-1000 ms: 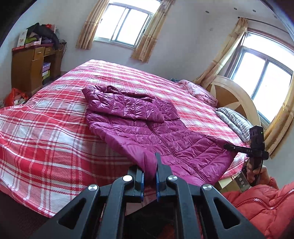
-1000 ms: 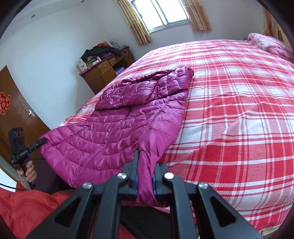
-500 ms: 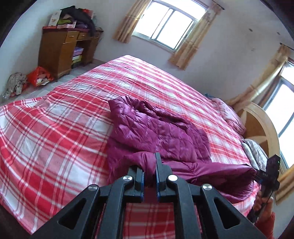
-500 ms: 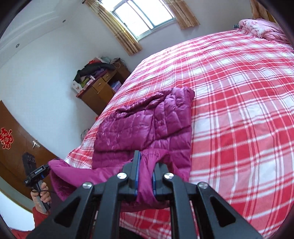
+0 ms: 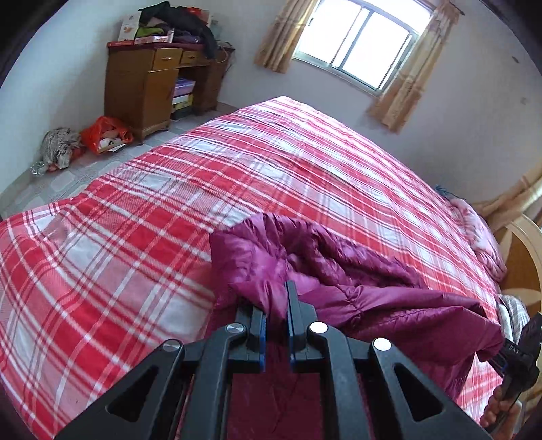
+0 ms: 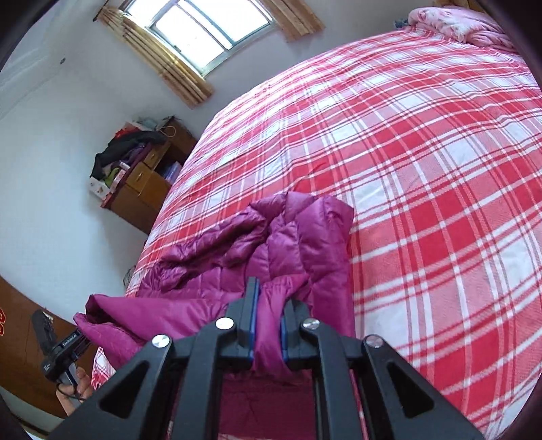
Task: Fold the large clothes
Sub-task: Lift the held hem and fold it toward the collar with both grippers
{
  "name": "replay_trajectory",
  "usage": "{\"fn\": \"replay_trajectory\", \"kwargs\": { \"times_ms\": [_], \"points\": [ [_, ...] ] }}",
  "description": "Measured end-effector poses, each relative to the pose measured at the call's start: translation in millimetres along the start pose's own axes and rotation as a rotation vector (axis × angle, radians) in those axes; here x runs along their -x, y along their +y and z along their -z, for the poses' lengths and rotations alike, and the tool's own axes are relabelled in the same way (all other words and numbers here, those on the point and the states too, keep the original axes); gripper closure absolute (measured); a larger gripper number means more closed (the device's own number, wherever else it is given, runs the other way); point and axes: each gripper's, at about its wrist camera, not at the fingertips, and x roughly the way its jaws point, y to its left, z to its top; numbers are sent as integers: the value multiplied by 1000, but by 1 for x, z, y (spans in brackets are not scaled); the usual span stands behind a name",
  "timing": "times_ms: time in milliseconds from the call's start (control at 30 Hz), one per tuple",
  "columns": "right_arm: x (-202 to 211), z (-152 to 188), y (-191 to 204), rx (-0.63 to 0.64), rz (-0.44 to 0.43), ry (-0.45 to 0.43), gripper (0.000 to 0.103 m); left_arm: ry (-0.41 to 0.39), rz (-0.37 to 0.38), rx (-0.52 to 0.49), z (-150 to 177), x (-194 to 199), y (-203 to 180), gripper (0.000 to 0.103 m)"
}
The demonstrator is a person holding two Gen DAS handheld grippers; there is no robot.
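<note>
We see the left gripper (image 5: 276, 298) pinching a fold of the magenta puffer jacket (image 5: 355, 281) tightly; the right gripper (image 6: 269, 304) likewise clamps its hem. The jacket lies bunched on the plaid bedspread (image 6: 423, 162).

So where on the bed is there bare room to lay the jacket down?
The plaid bedspread is bare beyond the purple jacket, toward the window, and on to the pink quilt. The near edge is crowded: left claw and right claw both hold the jacket there.
</note>
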Motion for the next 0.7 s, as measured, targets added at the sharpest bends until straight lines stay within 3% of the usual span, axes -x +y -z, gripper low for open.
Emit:
{"fn": "replay_trajectory", "kwargs": {
  "times_ms": [400, 567, 700],
  "points": [
    [-95, -68, 15, 56, 174, -68, 91, -11, -152, -8, -59, -105, -20, 95],
    [-134, -76, -1, 0, 202, -29, 86, 69, -218, 27, -54, -156, -15, 93],
    [-146, -70, -12, -13, 175, -41, 80, 70, -182, 44, -42, -172, -6, 92]
  ]
}}
